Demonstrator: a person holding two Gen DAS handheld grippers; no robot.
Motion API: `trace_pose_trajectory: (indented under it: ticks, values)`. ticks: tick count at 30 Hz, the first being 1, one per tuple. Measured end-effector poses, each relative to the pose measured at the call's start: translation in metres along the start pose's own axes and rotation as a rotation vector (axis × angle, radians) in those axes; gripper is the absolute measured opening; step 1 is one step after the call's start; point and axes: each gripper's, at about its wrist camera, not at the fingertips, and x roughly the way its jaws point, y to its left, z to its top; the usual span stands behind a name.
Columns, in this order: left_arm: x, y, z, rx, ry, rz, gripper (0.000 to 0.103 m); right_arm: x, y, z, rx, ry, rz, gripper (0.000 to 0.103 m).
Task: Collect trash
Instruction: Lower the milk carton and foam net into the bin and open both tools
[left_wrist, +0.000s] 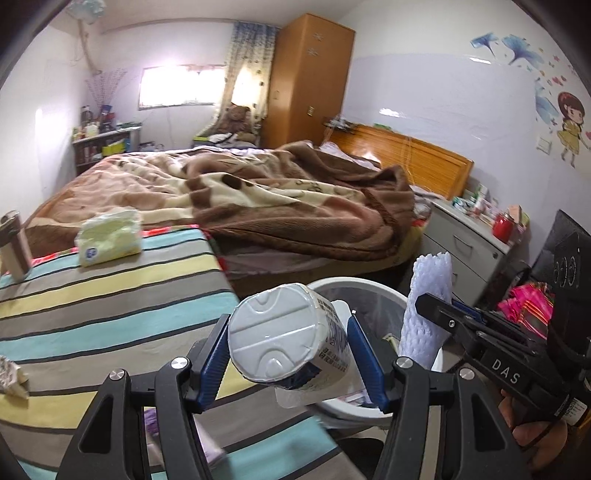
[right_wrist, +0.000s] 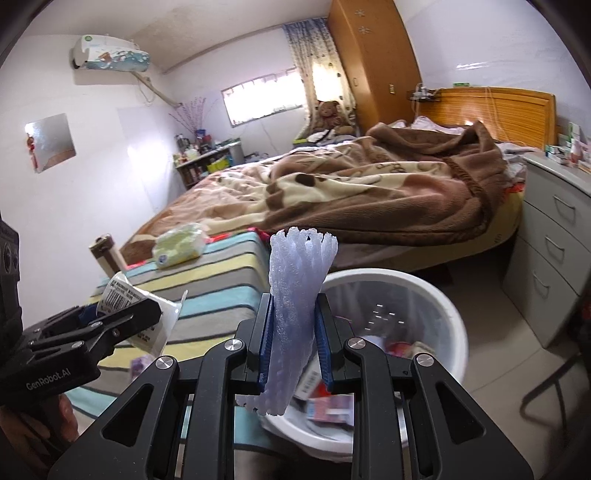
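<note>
My left gripper (left_wrist: 288, 354) is shut on a white drink cup (left_wrist: 280, 339) with a sealed lid and a printed label, its blue pads pressing both sides. The cup hangs at the striped surface's edge, beside the white trash bin (left_wrist: 373, 286). My right gripper (right_wrist: 295, 321) is shut on a white foam net sleeve (right_wrist: 299, 280) that stands upright above the near rim of the bin (right_wrist: 448, 295). In the right wrist view the left gripper (right_wrist: 142, 314) with the cup (right_wrist: 123, 295) shows at the left. The right gripper (left_wrist: 437, 308) and the sleeve (left_wrist: 430, 291) appear at the left wrist view's right.
The bin holds several wrappers and boxes (right_wrist: 330, 406). On the striped cloth (left_wrist: 110, 314) lie a tissue pack (left_wrist: 109, 236), a flask (left_wrist: 14, 240), a crumpled wrapper (left_wrist: 11, 376) and a purple scrap (left_wrist: 151, 421). A bed with a brown blanket (left_wrist: 295, 206) lies behind; grey drawers (right_wrist: 554, 240) stand right.
</note>
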Motion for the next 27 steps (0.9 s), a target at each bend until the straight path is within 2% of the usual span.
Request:
trace_pose_trajectory:
  ticks: [6,12,18,24,26,27]
  values:
    - [0.029,-0.022,0.004,0.016,0.036,-0.058,0.063,0.005,-0.023,-0.002,0.013,0.040,-0.070,0.022]
    - [0.054,-0.036,0.004,0.035,0.066,-0.092,0.063,0.014,-0.037,-0.005,0.021,0.085,-0.098,0.022]
    - [0.072,-0.045,0.001,0.064,0.099,-0.091,0.063,0.027,-0.044,-0.012,-0.003,0.156,-0.115,0.023]
    - [0.086,-0.049,-0.003,0.079,0.136,-0.079,0.064,0.037,-0.053,-0.015,-0.008,0.192,-0.136,0.024]
    - [0.089,-0.049,-0.003,0.075,0.139,-0.093,0.066,0.037,-0.054,-0.016,-0.001,0.196,-0.138,0.024]
    - [0.089,-0.049,-0.003,0.075,0.137,-0.094,0.071,0.037,-0.055,-0.016,0.000,0.200,-0.139,0.027]
